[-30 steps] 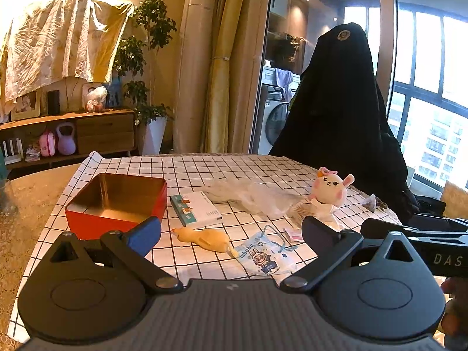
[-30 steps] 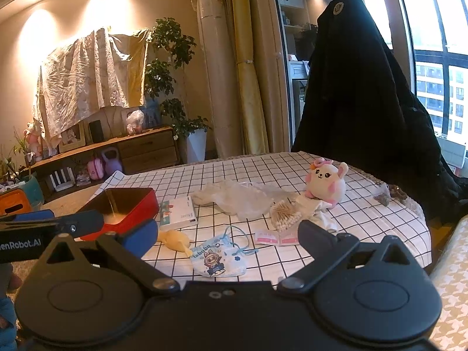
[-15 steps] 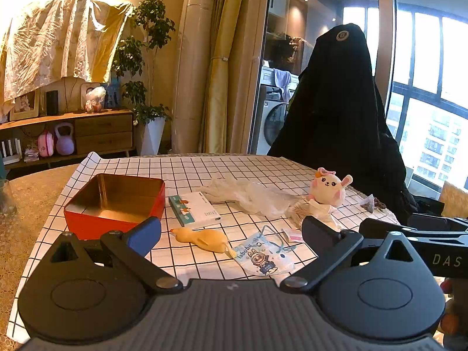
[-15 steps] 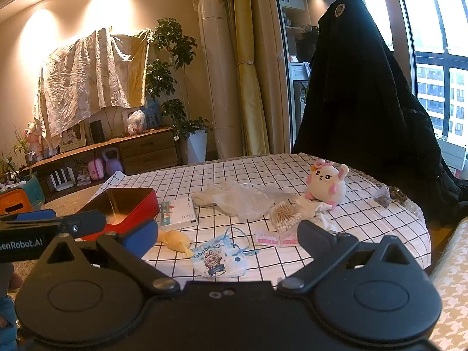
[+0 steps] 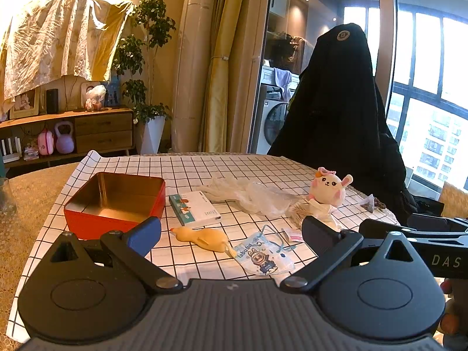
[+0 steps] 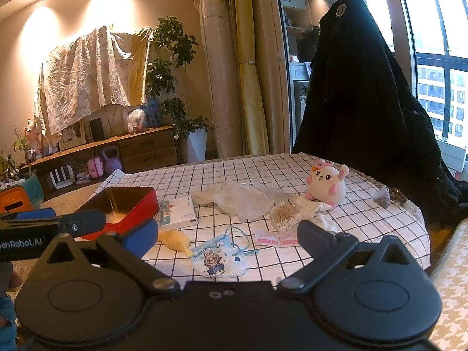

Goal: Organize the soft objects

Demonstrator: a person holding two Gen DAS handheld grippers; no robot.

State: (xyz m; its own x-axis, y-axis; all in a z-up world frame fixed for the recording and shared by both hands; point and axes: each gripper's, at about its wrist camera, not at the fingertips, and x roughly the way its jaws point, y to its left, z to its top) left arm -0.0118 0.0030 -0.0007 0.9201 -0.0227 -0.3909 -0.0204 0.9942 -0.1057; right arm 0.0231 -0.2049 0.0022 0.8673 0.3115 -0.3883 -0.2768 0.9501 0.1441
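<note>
A checked cloth (image 5: 187, 166) covers the table. On it stand an empty red tin box (image 5: 114, 201) at the left, a small white-teal box (image 5: 194, 209), a yellow rubber duck (image 5: 201, 236), a printed face mask (image 5: 261, 256), crumpled clear plastic (image 5: 248, 194), a bag of cotton swabs (image 6: 285, 216) and a white-pink plush bunny (image 5: 327, 187). My left gripper (image 5: 231, 231) is open and empty above the near edge, over the duck and mask. My right gripper (image 6: 228, 237) is open and empty, above the mask (image 6: 218, 260). The bunny (image 6: 324, 185) sits far right.
Two pink sachets (image 6: 276, 238) lie near the swabs. A small dark pouch (image 6: 381, 199) sits at the table's right edge. A chair draped with a black coat (image 5: 336, 117) stands behind the table. A sideboard (image 5: 73, 131) and a potted plant (image 5: 146, 67) stand at the back wall.
Both grippers have drifted very slightly; the scene on the table is unchanged and both stay open and empty.
</note>
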